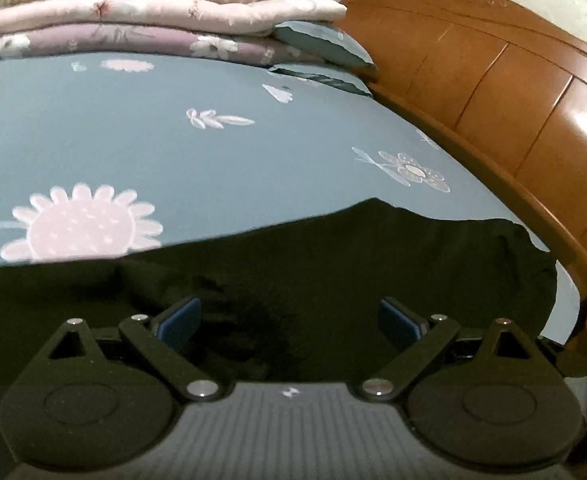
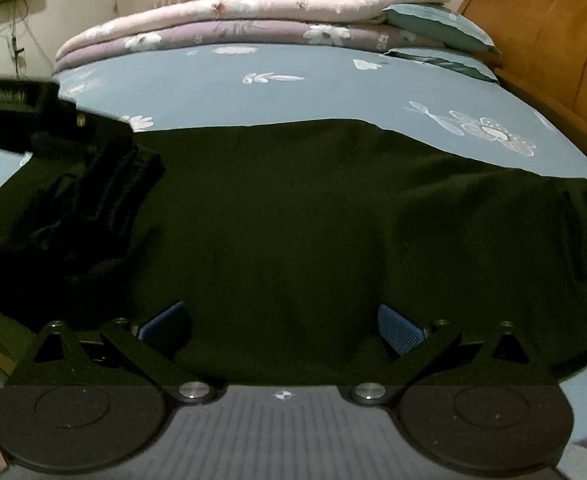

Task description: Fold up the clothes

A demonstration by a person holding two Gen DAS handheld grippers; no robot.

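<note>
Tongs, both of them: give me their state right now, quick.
Left tongs: open, holding nothing, over the black garment.
Right tongs: open, holding nothing, over the same garment.

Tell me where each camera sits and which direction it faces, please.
Left wrist: on the left gripper, low over the dark garment, facing the folded quilts and wooden headboard; its open fingers show.
Right wrist: on the right gripper, facing likewise; open fingers and the other gripper's dark body show.
Shared: garment, blue floral bedsheet, quilts, headboard.
</note>
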